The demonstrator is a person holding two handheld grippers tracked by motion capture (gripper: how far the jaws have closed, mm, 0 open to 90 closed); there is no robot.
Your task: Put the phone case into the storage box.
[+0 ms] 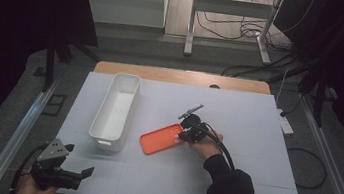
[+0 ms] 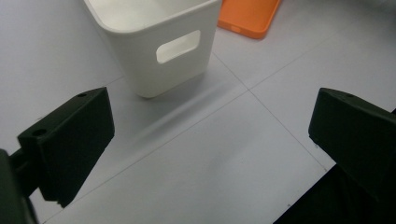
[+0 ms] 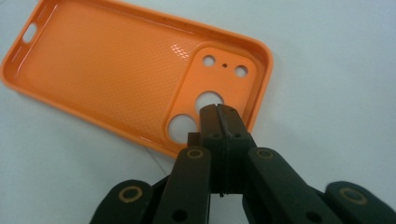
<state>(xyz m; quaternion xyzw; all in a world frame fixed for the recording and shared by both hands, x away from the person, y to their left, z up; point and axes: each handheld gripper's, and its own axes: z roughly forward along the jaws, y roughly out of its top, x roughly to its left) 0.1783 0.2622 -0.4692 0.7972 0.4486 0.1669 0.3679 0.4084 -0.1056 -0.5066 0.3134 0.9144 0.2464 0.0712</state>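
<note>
Orange phone case [image 1: 162,138] is lying inner side up on the white table [image 1: 255,138] at the centre of the high view, just right of the white bin [image 1: 116,110], so it is not yet lifted or moved anywhere. Right gripper [image 3: 218,112] is pressing its clenched jaws over the case's camera-cutout corner at the lower middle of its own view, though whether the rim is pinched is unclear. Left gripper [image 1: 80,173] is waiting released and empty at the lower left, so picking up and placing, probably into the bin, are looking like what is left.
</note>
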